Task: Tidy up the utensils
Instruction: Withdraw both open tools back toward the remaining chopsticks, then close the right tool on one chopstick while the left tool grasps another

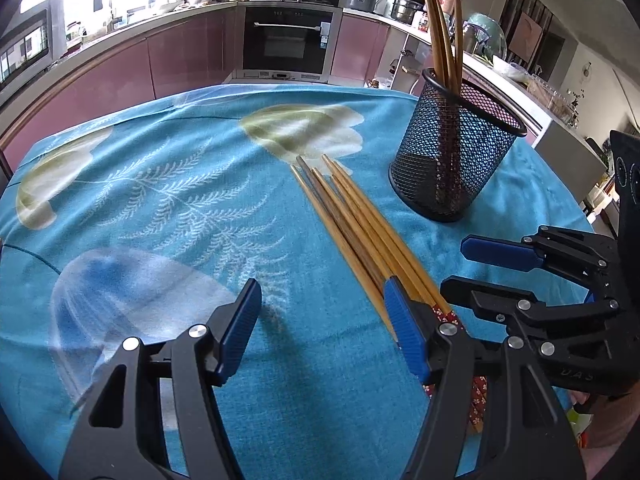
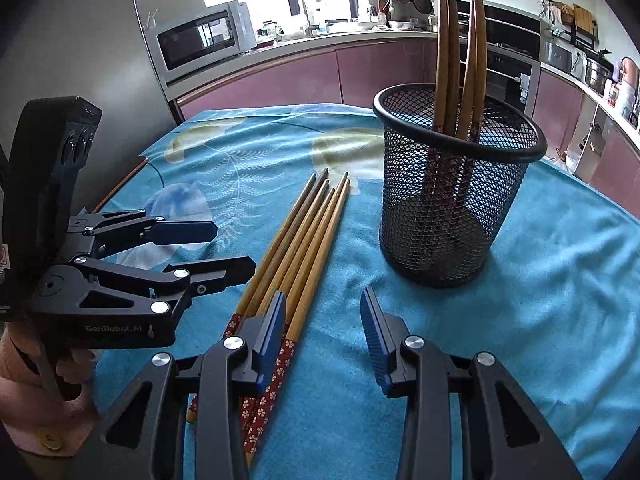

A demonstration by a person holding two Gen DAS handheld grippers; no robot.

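Several wooden chopsticks (image 1: 352,220) with red flowered handles lie side by side on the blue tablecloth; they also show in the right wrist view (image 2: 304,248). A black mesh holder (image 1: 456,152) stands upright to their right with several chopsticks (image 1: 440,28) in it; it also shows in the right wrist view (image 2: 452,184). My left gripper (image 1: 320,328) is open and empty, its right finger over the chopstick handles. My right gripper (image 2: 324,332) is open and empty, its left finger over the handles. Each gripper shows in the other's view, the right (image 1: 468,268) and the left (image 2: 228,248).
The table wears a blue cloth with leaf patterns (image 1: 180,200). Kitchen cabinets and an oven (image 1: 288,40) stand behind it. A microwave (image 2: 200,38) sits at the back left in the right wrist view.
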